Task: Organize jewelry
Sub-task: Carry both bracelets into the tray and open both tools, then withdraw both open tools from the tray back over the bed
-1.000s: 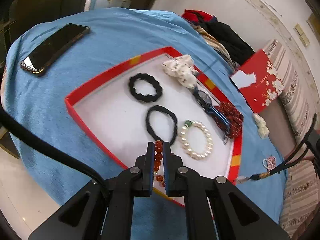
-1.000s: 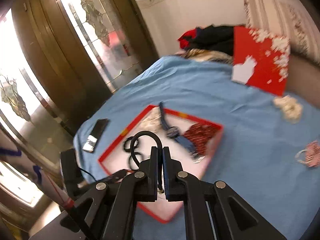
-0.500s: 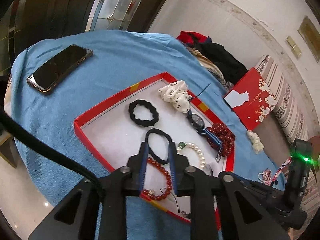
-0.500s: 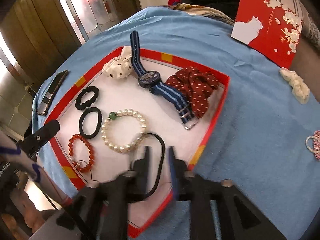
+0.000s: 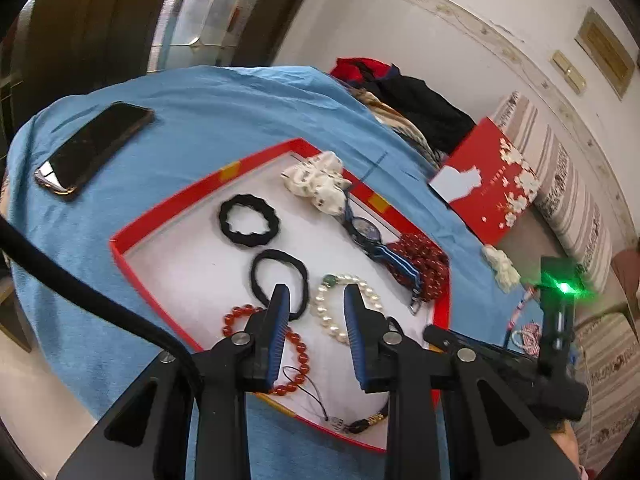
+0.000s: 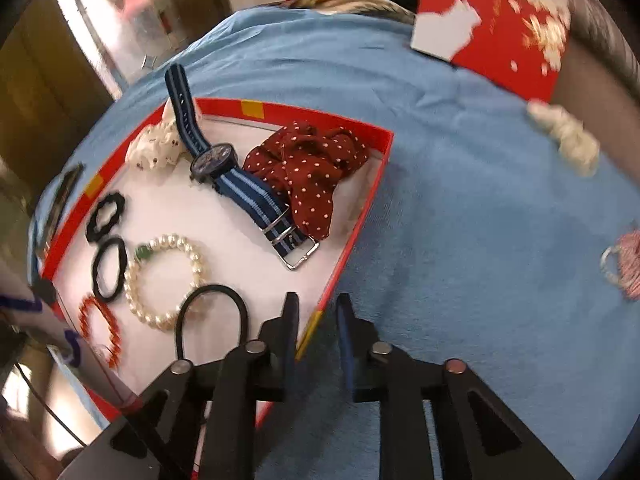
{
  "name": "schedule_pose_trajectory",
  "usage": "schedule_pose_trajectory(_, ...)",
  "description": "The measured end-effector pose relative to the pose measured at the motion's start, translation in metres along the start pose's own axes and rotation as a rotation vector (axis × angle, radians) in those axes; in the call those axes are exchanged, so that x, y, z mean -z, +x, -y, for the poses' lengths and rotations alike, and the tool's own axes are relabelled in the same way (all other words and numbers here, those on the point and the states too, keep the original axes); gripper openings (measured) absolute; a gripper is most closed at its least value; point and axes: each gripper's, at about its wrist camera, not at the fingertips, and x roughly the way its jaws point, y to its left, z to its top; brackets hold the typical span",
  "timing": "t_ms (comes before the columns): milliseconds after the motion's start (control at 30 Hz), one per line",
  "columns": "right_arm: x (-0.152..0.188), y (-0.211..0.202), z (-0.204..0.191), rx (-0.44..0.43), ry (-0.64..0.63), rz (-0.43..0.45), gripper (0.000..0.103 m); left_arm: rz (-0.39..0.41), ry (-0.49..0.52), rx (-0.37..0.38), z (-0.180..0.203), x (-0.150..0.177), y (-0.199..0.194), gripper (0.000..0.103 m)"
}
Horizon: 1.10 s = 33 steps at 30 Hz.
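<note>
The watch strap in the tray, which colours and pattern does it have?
The watch strap is dark blue with lighter blue lengthwise stripes, clearest in the right wrist view.

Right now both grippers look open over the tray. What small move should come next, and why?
Probably swing the right gripper toward the white scrunchie lying on the blue cloth, outside the tray. Both grippers are open and hold nothing, the left gripper hangs over items already inside, and that scrunchie sits on the right gripper's side.

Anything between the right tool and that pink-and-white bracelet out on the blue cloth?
Nothing visible: from the open right tool to the pink-and-white bracelet there is only bare blue cloth; the tray lies left.
</note>
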Motion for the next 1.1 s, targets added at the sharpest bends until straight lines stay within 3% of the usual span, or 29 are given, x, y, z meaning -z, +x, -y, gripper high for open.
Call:
schedule_pose_trajectory(133,0.003,-0.006,0.003,0.056,0.005,0.025,0.01,-0.01,0.033,0.013,0.012,0.002,0.004,0.027)
schedule_pose_trajectory(433,0.02,-0.019,0.021,0.038,0.057,0.021,0.011,-0.029,0.073,0.042,0.031,0.006,0.01,0.029)
schedule_pose_trajectory(600,0.032,-0.057,0.042,0.03,0.041,0.102,0.029,-0.034,0.147,0.041,0.048,0.013,0.011,0.031)
schedule_pose_trajectory(700,0.052,-0.082,0.071,0.063,0.052,0.13,0.033,-0.037,0.198,0.041,0.057,0.018,0.011,0.034)
schedule_pose_trajectory(933,0.117,-0.123,0.2,0.198,0.215,0.113,0.035,-0.055,0.284,0.063,0.084,0.036,0.008,0.035)
schedule_pose_trajectory(1100,0.128,-0.148,0.276,0.23,0.35,0.161,0.038,-0.118,0.323,0.117,0.11,0.058,0.003,0.035)
